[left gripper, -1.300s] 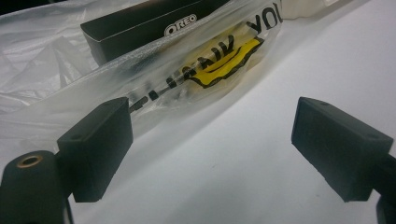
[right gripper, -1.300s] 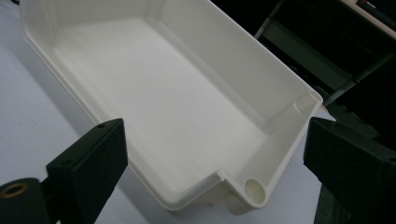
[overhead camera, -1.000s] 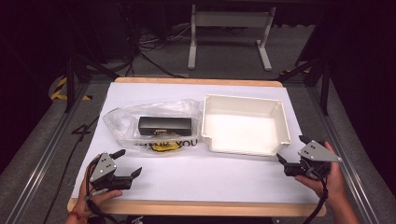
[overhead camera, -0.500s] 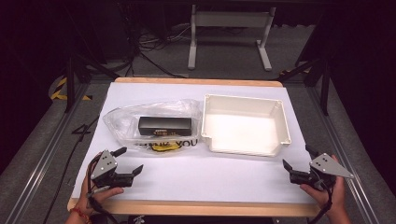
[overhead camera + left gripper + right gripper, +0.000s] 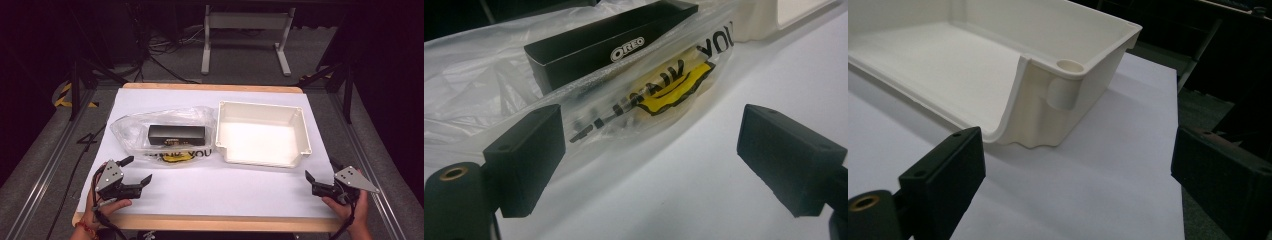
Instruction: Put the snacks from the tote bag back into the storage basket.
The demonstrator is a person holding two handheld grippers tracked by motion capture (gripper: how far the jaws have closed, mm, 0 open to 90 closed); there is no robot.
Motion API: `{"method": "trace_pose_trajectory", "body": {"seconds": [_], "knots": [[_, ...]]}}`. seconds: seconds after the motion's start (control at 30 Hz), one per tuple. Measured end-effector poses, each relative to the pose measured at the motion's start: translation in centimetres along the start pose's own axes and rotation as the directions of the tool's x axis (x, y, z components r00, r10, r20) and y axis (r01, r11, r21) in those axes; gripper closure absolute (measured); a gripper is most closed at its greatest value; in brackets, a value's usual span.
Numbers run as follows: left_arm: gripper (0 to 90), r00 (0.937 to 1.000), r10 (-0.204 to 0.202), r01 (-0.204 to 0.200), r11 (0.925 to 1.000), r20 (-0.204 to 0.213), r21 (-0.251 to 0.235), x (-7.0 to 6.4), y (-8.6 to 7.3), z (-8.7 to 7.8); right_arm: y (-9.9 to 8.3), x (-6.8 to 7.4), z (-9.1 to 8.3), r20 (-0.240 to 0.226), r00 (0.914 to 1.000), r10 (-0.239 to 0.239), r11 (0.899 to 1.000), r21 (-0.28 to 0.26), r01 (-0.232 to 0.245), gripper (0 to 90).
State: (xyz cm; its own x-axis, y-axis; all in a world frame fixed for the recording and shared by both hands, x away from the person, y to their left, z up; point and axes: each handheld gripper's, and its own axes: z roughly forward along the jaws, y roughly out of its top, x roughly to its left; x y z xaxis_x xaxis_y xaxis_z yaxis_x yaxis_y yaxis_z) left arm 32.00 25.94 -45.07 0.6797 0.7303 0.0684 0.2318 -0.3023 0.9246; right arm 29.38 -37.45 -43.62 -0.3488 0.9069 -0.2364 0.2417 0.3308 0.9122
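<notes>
A clear plastic bag (image 5: pixel 131 131) lies left of centre on the white table cover, printed with black letters and a yellow smiley (image 5: pixel 675 86). Inside it rests a black Oreo box (image 5: pixel 176 134) (image 5: pixel 594 50). To its right stands an empty white tray (image 5: pixel 304 134) (image 5: pixel 1068 65). My left gripper (image 5: pixel 137 170) (image 5: pixel 651 132) is open just in front of the bag, touching nothing. My right gripper (image 5: pixel 321 171) (image 5: pixel 1078 165) is open near the table's front right edge, pointed at the tray's near right corner, with nothing between its jaws.
The white cover (image 5: pixel 225 190) spans a wooden tabletop whose front edge (image 5: pixel 210 223) runs just behind both hands. Metal rails flank the table on both sides. A grey stand (image 5: pixel 245 30) and cables sit on the dark floor beyond the far edge.
My right gripper has pulled back from the tray toward the front right edge. My left gripper has drifted slightly toward the near edge. Bag, box and tray have not moved.
</notes>
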Motion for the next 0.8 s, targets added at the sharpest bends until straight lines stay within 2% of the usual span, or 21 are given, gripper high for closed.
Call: {"method": "trace_pose_trajectory", "body": {"seconds": [0.23, 0.8], "knots": [[12.7, 0.9999, -0.010, 0.010, 0.9999, -0.008, -0.007, 0.15, -0.16, -0.25, 0.38, 0.23, -0.24, 0.003, 1.0000, -0.007, 0.999, -0.031, 0.007, 8.0], [12.7, 1.0000, 0.002, -0.002, 1.0000, -0.004, 0.003, 0.14, -0.09, -0.07, 0.28, 0.00, -0.18, 0.006, 1.0000, 0.004, 0.999, -0.032, -0.004, 8.0]]}}
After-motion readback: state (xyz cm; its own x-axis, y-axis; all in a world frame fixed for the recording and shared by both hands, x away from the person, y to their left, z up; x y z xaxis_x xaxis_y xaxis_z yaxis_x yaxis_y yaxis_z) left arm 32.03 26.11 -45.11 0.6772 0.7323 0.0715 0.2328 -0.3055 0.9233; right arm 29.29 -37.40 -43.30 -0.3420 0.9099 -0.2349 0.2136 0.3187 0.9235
